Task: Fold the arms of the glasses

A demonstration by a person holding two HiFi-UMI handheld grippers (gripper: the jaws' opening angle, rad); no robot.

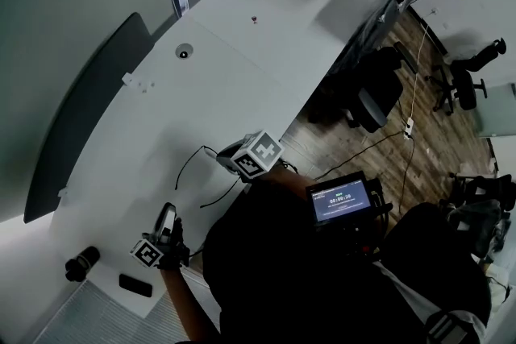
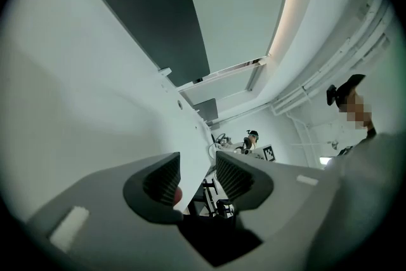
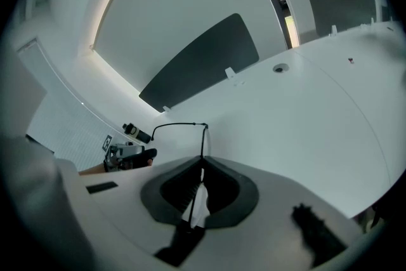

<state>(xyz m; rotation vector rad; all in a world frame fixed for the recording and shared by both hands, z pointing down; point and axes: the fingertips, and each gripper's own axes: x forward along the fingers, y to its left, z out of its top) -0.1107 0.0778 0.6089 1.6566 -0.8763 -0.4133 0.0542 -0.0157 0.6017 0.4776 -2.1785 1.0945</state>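
The glasses (image 1: 201,147) are a thin black wire frame just above the white table (image 1: 242,60), near its front edge. My right gripper (image 1: 223,159), under its marker cube, is shut on one end of them. In the right gripper view a thin black part runs out of the closed jaws (image 3: 202,165) to a hinge, and the arm (image 3: 181,125) bends off to the left. My left gripper (image 1: 168,213) is lower left, apart from the glasses. Its jaws (image 2: 196,165) stand open with nothing between them, pointing nearly level along the table.
A black bottle (image 1: 82,263) and a flat black phone (image 1: 135,284) lie near the table's left corner. A dark divider panel (image 1: 81,125) lines the far edge. Office chairs (image 1: 375,93) stand on the wood floor to the right. A small screen (image 1: 339,200) sits at my chest.
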